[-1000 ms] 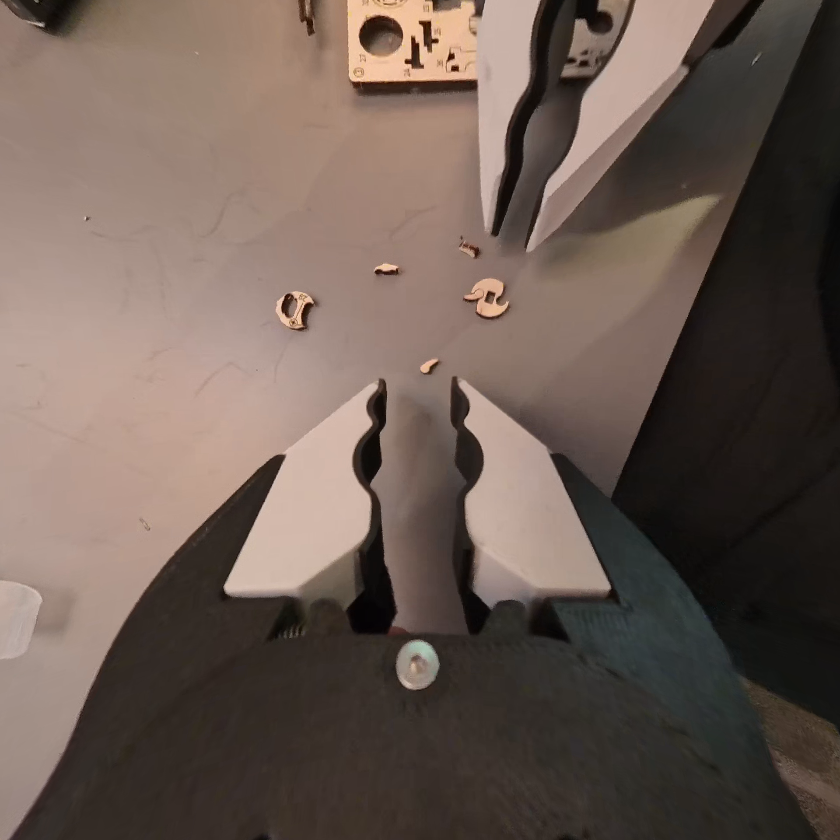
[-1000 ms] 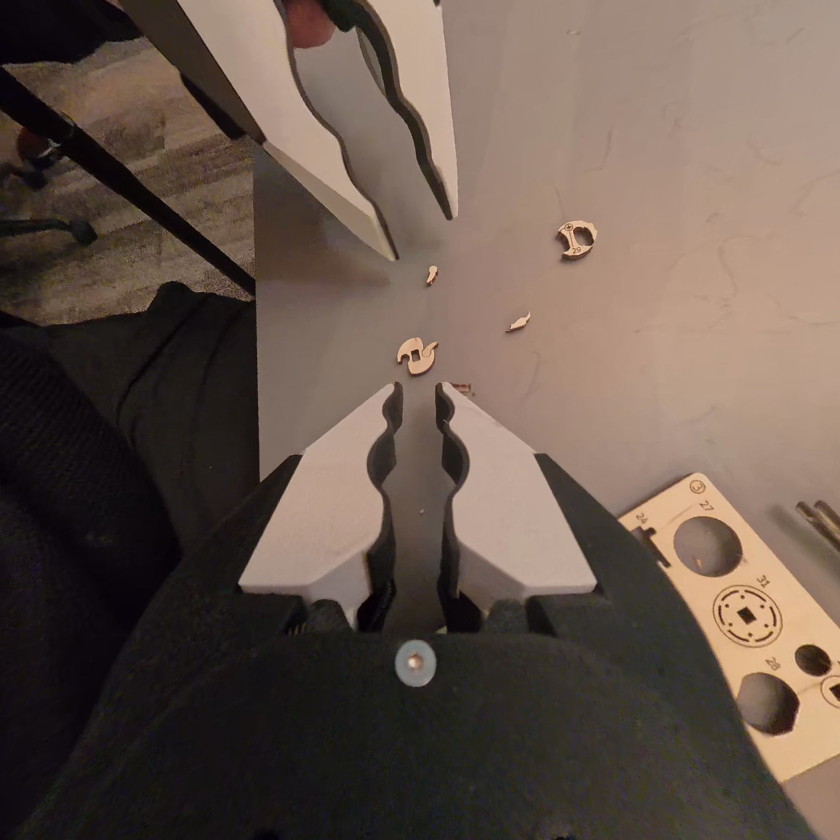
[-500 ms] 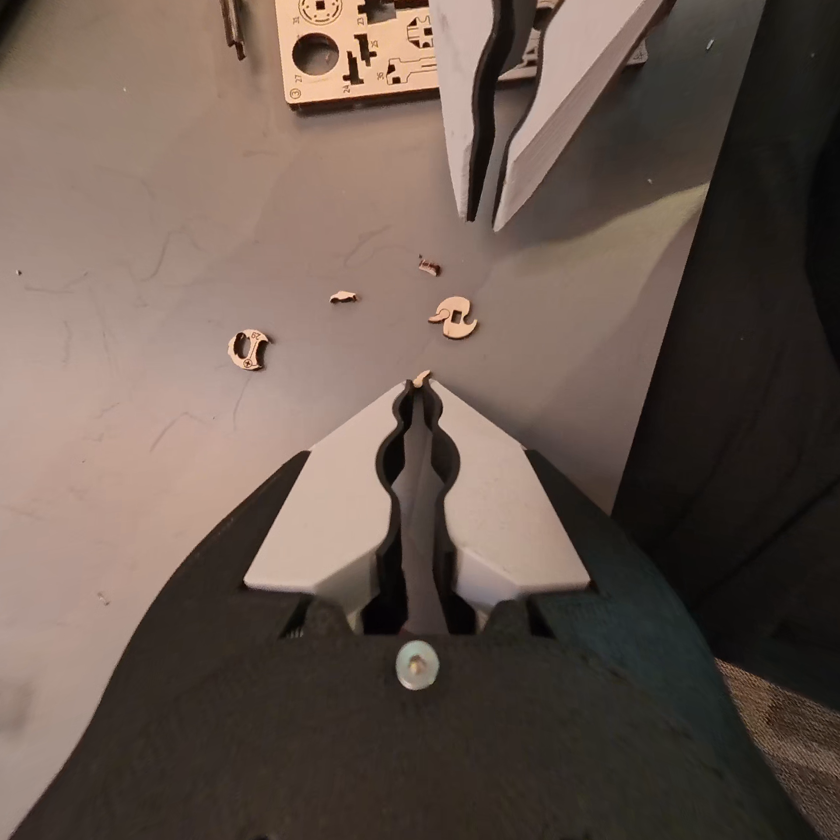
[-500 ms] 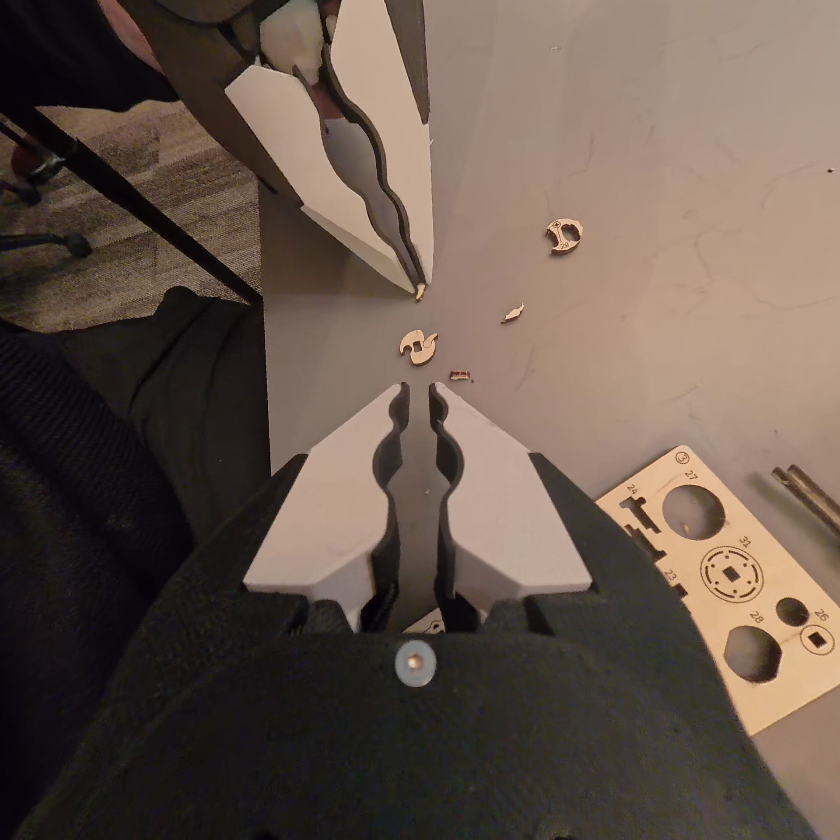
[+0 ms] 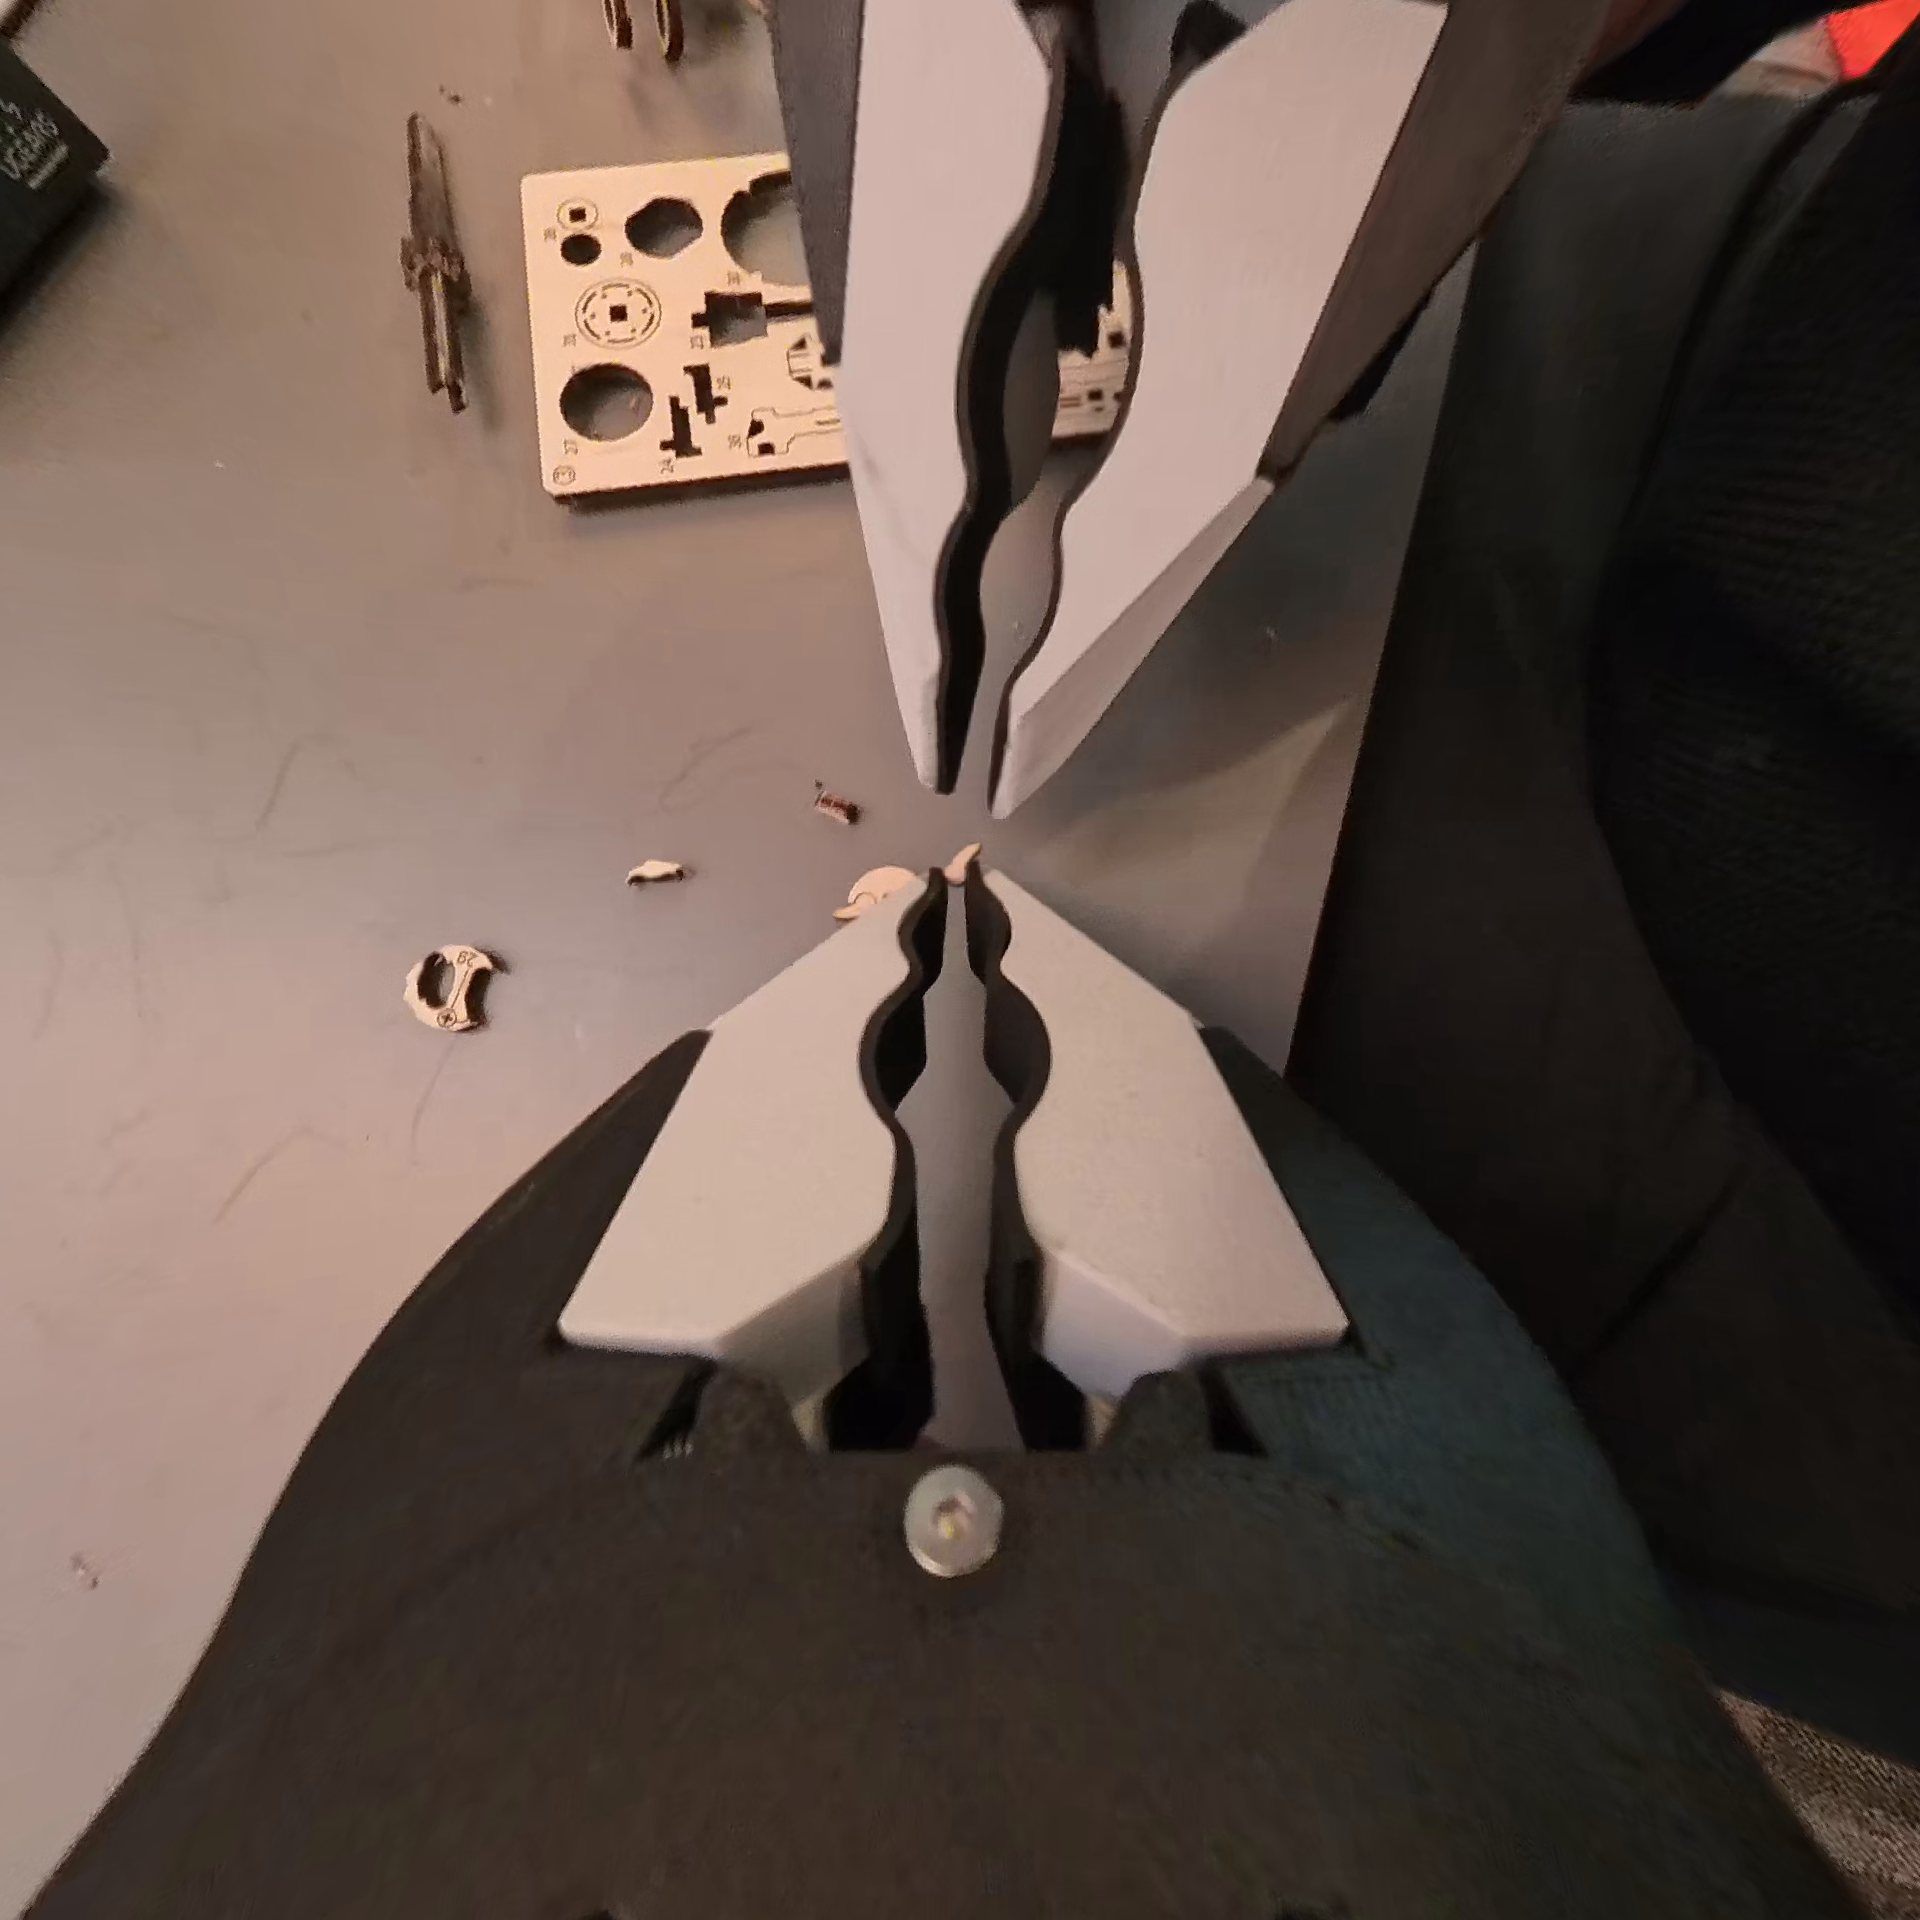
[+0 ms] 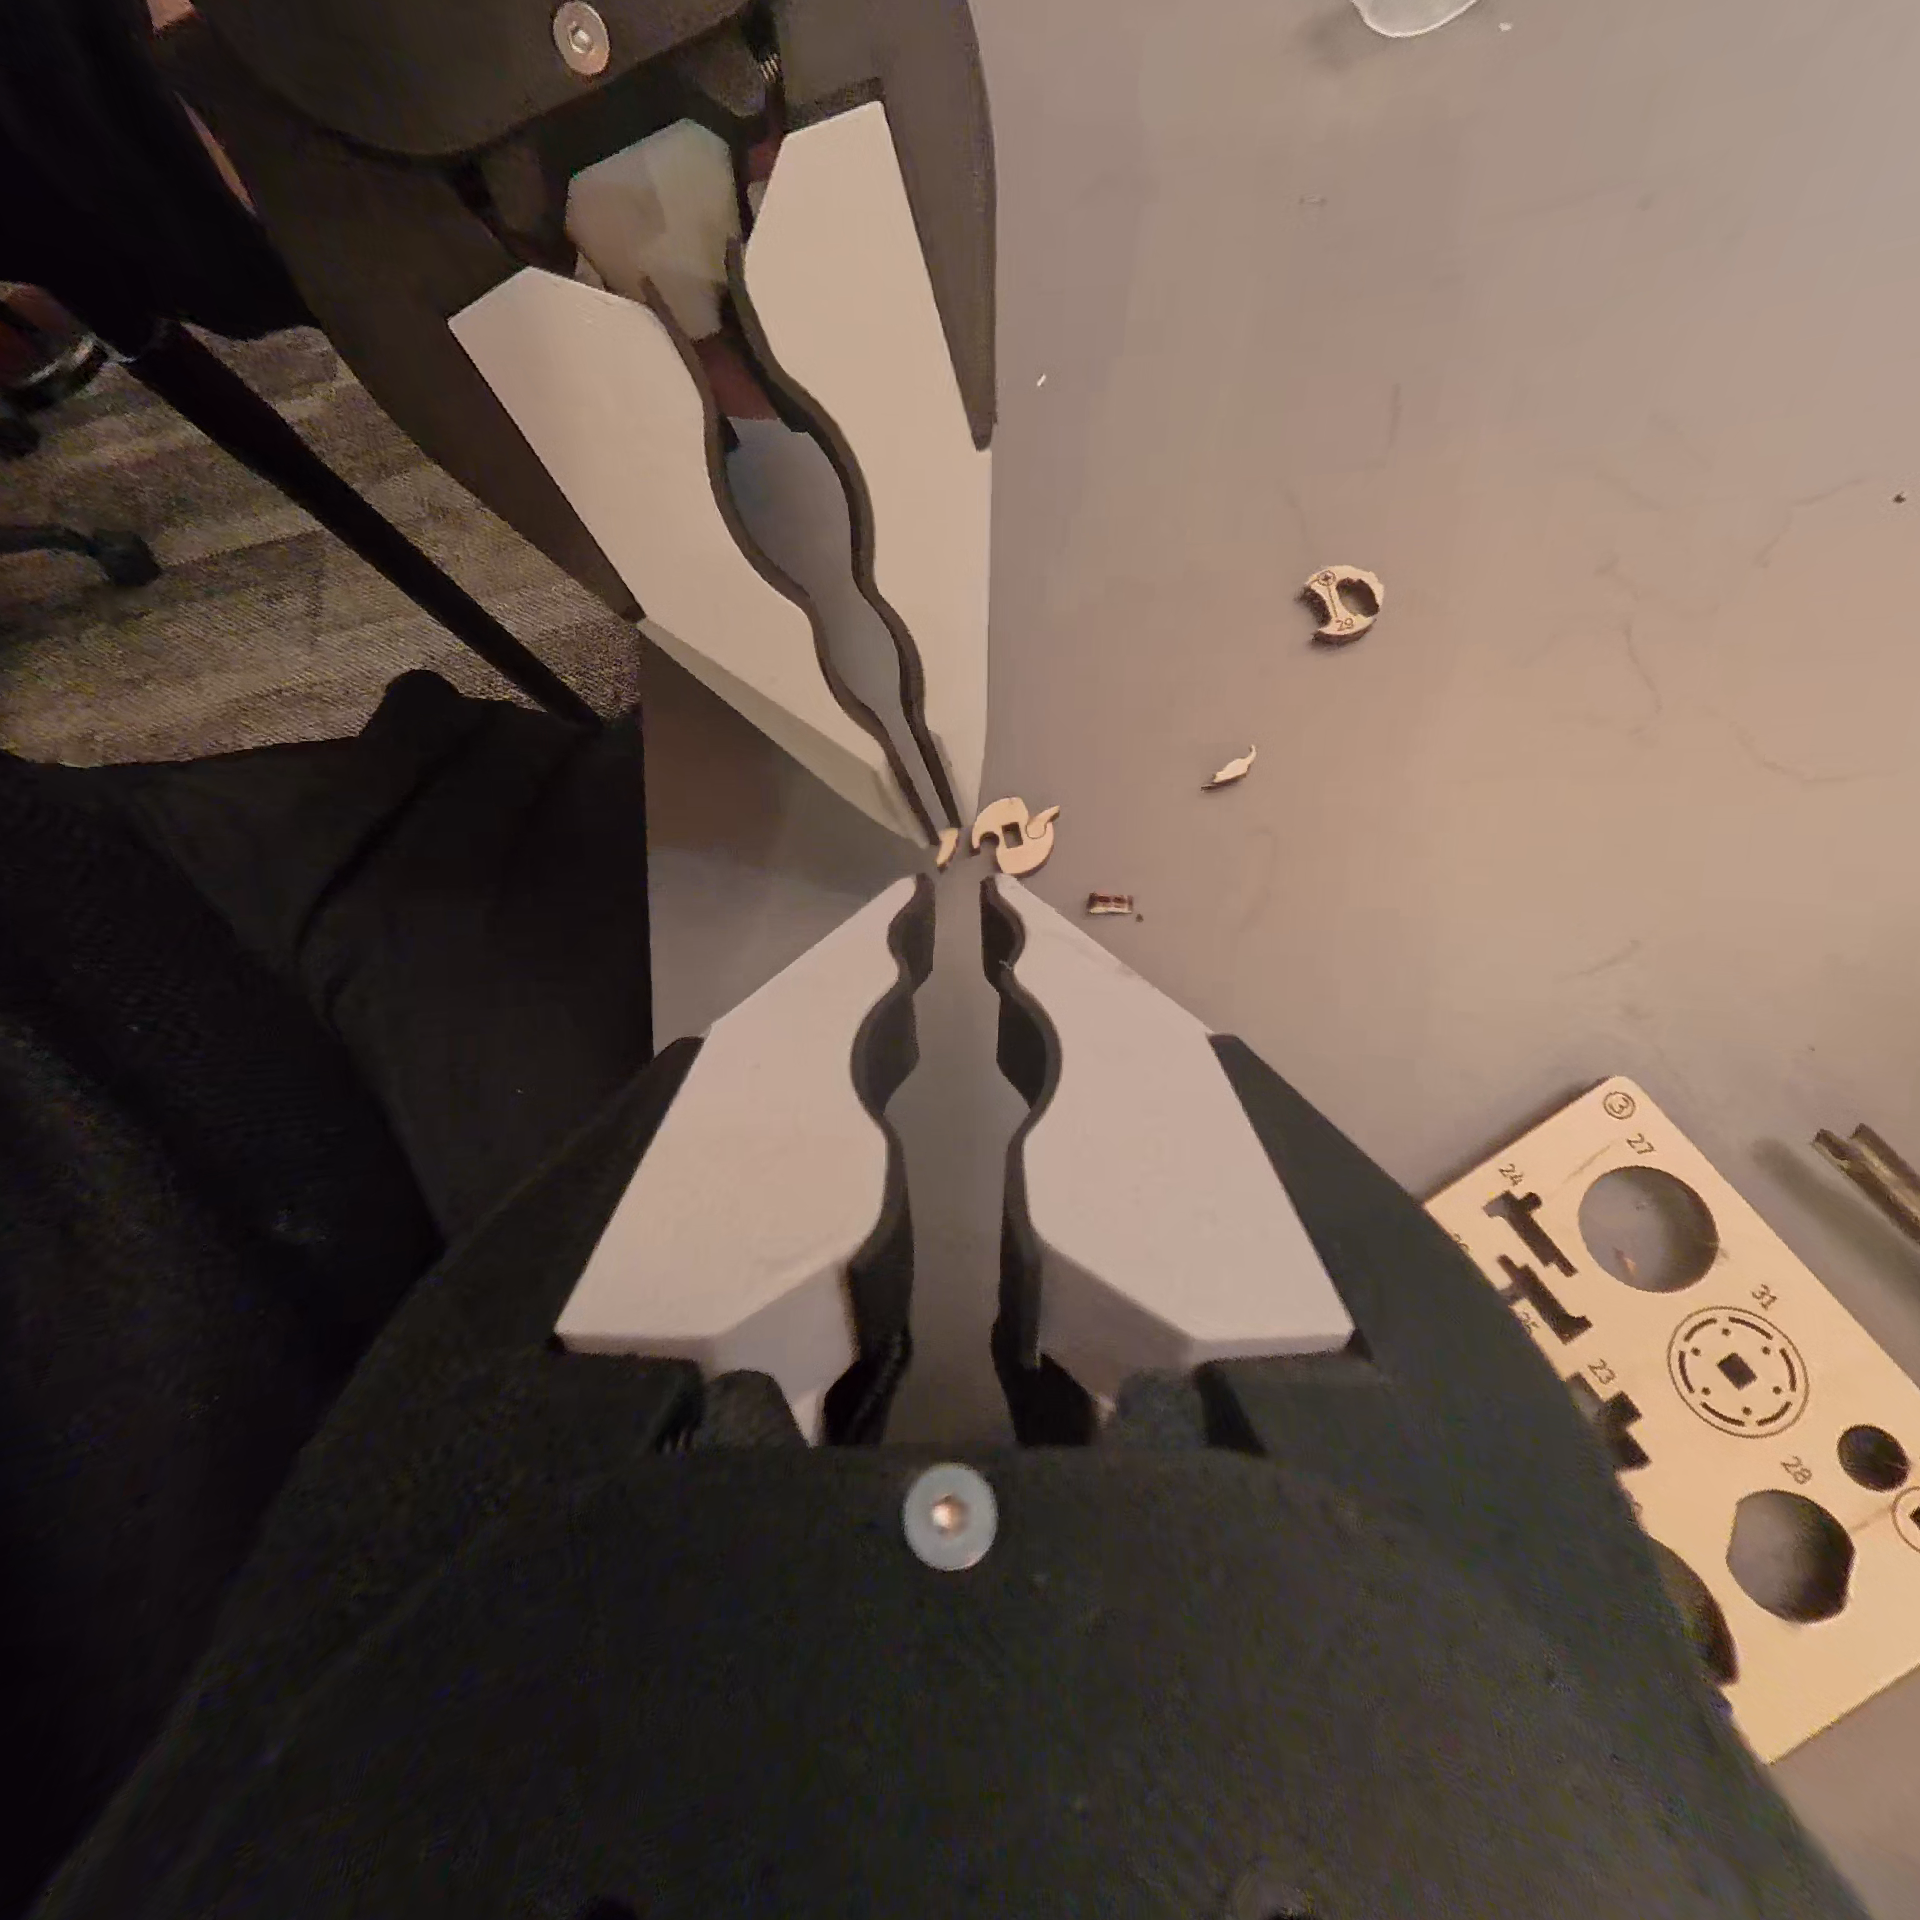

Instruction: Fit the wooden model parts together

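Left gripper (image 5: 956,883) pinches a small wooden sliver (image 5: 964,858) at its fingertips above the tabletop (image 5: 260,727), long axis pointing toward the right gripper (image 6: 954,883), jaws slightly apart and empty; hooked wooden disc (image 6: 1016,834) lies just beside, between both.

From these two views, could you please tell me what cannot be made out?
- Sliver: left wrist view, mostly hidden between the left gripper tips; its shape is unclear.
- Hooked disc: left wrist view, half covered by a left finger.
- Sheet: right wrist view, cut off by the frame edge and the right gripper.
- Dark scrap: too small to identify.
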A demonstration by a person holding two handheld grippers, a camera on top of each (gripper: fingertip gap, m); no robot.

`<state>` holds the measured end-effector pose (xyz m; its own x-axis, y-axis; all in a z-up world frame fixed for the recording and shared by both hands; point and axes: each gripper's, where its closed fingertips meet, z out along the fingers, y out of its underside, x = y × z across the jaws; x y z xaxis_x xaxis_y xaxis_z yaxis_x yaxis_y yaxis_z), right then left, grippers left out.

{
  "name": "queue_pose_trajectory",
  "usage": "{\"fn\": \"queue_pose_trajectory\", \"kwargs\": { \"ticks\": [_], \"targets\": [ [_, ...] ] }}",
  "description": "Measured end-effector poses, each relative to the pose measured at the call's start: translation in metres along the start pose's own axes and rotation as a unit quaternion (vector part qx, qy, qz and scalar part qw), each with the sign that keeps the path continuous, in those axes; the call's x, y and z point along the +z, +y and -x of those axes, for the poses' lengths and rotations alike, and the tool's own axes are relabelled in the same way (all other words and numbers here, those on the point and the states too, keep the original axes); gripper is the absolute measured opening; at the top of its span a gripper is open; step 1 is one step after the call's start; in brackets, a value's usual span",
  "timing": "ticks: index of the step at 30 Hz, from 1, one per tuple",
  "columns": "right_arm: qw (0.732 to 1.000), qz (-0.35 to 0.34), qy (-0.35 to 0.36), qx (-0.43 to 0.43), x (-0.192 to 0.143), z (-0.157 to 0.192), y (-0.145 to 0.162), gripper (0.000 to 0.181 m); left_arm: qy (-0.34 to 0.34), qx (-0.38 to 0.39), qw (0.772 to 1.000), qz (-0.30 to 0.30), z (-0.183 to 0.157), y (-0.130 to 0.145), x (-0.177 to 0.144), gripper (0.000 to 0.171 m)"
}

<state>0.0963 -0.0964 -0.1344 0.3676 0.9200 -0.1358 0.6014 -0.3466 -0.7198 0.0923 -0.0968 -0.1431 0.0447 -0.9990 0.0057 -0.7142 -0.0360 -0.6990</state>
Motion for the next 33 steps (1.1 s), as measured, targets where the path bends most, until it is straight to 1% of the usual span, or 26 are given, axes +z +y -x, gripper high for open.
{"fn": "queue_pose_trajectory", "kwargs": {
  "ticks": [8, 15, 16, 17, 19, 24, 25, 27, 31, 33],
  "targets": [
    [1.0, 0.0, -0.001, -0.002, 0.001, 0.004, -0.001, 0.001, 0.005, -0.002, 1.0, -0.006, -0.003, -0.006, -0.001, 0.001],
    [1.0, 0.005, -0.001, 0.0, 0.007, 0.006, 0.002, 0.0, 0.008, -0.006, 1.0, -0.005, -0.003, -0.003, 0.0, 0.002],
    [1.0, 0.005, -0.001, 0.002, 0.008, 0.006, 0.002, 0.007, 0.01, -0.01, 1.0, -0.009, -0.003, -0.004, 0.0, 0.001],
    [1.0, 0.004, -0.001, 0.003, 0.008, 0.006, 0.002, 0.007, 0.013, -0.014, 1.0, -0.012, -0.004, -0.005, -0.001, 0.001],
    [1.0, 0.004, 0.01, -0.002, 0.008, 0.004, 0.001, 0.001, 0.011, -0.012, 1.0, -0.014, -0.003, -0.006, -0.001, 0.001],
    [1.0, 0.007, 0.019, 0.0, 0.01, 0.003, 0.002, 0.0, 0.015, -0.01, 1.0, -0.013, -0.003, -0.003, -0.001, 0.001],
    [1.0, 0.005, 0.022, 0.001, 0.01, 0.003, 0.002, 0.0, 0.017, -0.013, 1.0, -0.013, -0.003, -0.002, -0.002, 0.002],
    [1.0, 0.004, 0.025, 0.01, 0.011, 0.002, 0.002, 0.0, 0.011, -0.021, 1.0, -0.01, 0.003, 0.002, -0.003, 0.013],
    [0.999, -0.004, 0.035, 0.036, 0.012, -0.003, 0.002, 0.0, -0.003, -0.033, 0.999, -0.014, 0.013, 0.01, -0.007, 0.018],
    [0.998, -0.002, 0.037, 0.045, 0.014, -0.003, 0.004, 0.0, 0.001, -0.037, 0.999, -0.01, 0.014, 0.014, -0.005, 0.02]
  ]
}}
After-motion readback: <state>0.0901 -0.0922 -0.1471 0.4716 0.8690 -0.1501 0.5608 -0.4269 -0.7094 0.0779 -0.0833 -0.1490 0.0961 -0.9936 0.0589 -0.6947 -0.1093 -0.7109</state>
